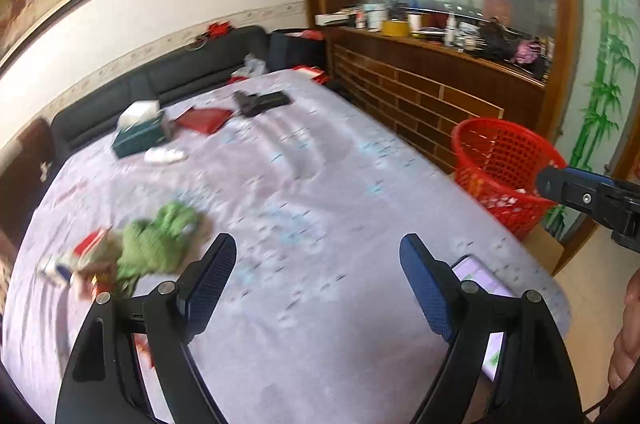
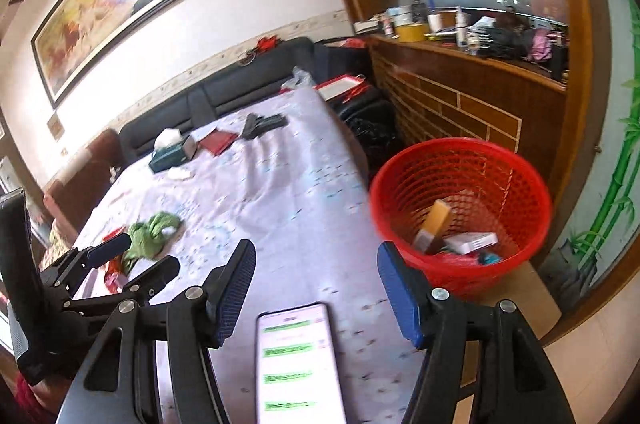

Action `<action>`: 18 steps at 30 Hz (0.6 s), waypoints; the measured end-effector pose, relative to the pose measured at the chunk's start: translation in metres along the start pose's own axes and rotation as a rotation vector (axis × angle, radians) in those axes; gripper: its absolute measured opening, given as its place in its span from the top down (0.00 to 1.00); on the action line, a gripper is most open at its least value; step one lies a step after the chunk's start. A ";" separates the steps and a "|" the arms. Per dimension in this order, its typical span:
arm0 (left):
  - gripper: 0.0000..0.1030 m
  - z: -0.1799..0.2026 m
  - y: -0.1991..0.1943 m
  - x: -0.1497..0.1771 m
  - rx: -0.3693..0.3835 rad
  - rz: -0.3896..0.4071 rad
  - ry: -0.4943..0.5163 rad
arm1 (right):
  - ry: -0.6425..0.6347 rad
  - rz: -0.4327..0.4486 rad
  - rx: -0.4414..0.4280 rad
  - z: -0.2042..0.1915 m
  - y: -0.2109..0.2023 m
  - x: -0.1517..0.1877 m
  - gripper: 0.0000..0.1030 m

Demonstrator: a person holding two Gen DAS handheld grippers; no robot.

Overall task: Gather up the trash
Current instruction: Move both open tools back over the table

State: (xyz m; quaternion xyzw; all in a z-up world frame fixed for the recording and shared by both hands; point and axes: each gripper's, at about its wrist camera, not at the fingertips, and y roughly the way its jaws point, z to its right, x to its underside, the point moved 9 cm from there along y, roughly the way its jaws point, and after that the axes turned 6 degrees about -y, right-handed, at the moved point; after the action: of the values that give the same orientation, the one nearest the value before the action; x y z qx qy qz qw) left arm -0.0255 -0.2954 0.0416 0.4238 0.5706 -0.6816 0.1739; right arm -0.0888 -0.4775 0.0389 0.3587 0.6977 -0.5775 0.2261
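A red mesh trash basket (image 2: 460, 184) stands on a cardboard box off the table's right edge; it holds a yellow box, a white box and scraps. It also shows in the left wrist view (image 1: 500, 160). A green crumpled cloth (image 1: 160, 240) lies with red and white wrappers (image 1: 88, 256) on the table's left side, also seen in the right wrist view (image 2: 150, 234). My left gripper (image 1: 318, 266) is open and empty above the table, right of the cloth. My right gripper (image 2: 316, 274) is open and empty, near the basket.
A lit phone (image 2: 300, 364) lies at the table's near right edge. Further back lie a tissue box (image 1: 140, 132), a white tissue (image 1: 164, 155), a red folder (image 1: 204, 118) and a black object (image 1: 260, 102). A dark sofa (image 1: 160, 80) and a wooden counter (image 1: 420, 76) border the table.
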 end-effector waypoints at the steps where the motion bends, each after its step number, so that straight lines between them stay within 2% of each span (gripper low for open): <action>1: 0.20 -0.010 -0.002 0.003 -0.004 -0.001 -0.016 | -0.010 -0.008 -0.005 -0.008 0.003 0.002 0.34; 5: 0.20 -0.040 -0.010 0.013 -0.053 0.008 -0.049 | -0.041 -0.028 -0.016 -0.030 0.010 0.006 0.34; 14: 0.20 -0.114 -0.035 0.031 -0.214 0.063 -0.113 | -0.134 -0.075 -0.064 -0.092 0.032 0.017 0.34; 18: 0.20 -0.139 -0.041 0.039 -0.256 0.064 -0.141 | -0.168 -0.089 -0.088 -0.115 0.038 0.020 0.34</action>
State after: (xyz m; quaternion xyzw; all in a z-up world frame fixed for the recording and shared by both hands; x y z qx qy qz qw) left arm -0.0246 -0.1452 0.0389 0.3672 0.6253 -0.6255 0.2880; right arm -0.0608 -0.3581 0.0264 0.2674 0.7160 -0.5840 0.2734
